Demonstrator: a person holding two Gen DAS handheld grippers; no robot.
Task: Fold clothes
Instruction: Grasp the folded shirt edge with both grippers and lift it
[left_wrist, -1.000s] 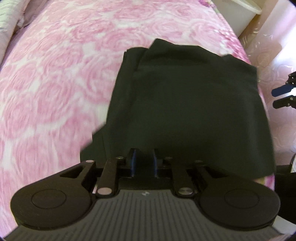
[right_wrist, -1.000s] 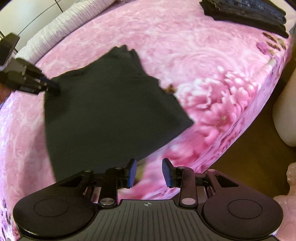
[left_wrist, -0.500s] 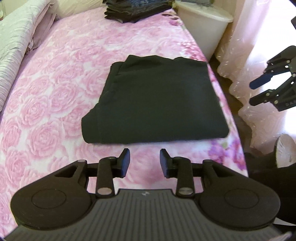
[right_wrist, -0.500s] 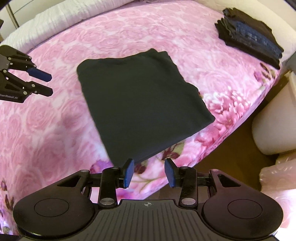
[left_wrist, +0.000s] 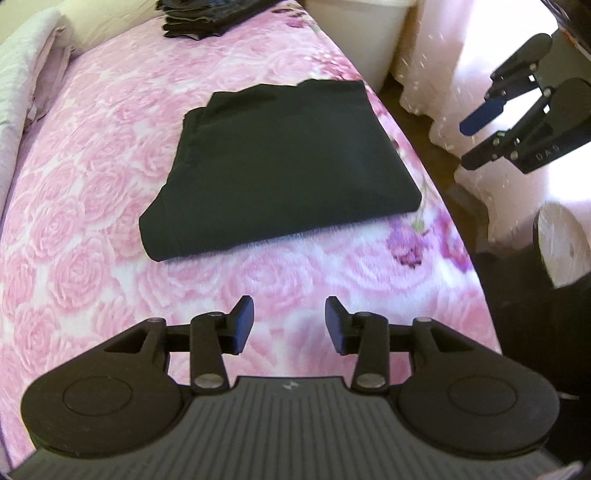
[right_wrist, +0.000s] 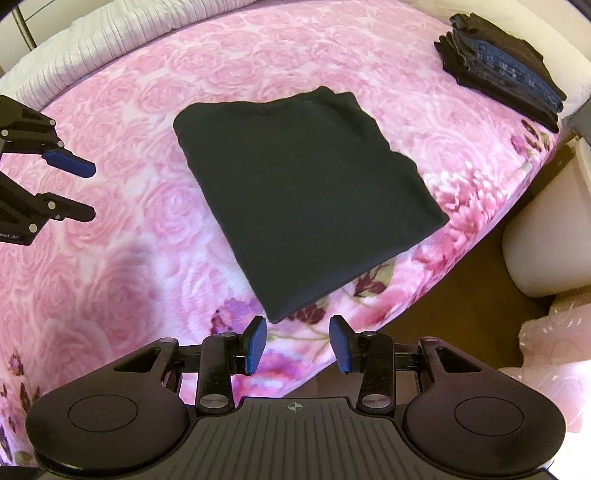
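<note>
Faintly, perhaps "bot.AI" on left tongs (right_wrist: 83, 192)

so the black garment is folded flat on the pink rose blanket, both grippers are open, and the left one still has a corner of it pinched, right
Not quite. The left gripper holds nothing: in the left wrist view its jaws stand apart over bare pink rose blanket, short of the folded black garment. The rest stands: the garment lies folded flat and the right gripper is open too.

The folded black garment (left_wrist: 280, 166) is matt, soft cloth lying on a plush, fuzzy pink rose-print blanket (left_wrist: 92, 184) (fleecy pile); the left gripper (left_wrist: 290, 325) is matt black plastic with ribbed grey housing and small shiny metal pivot pins
</note>
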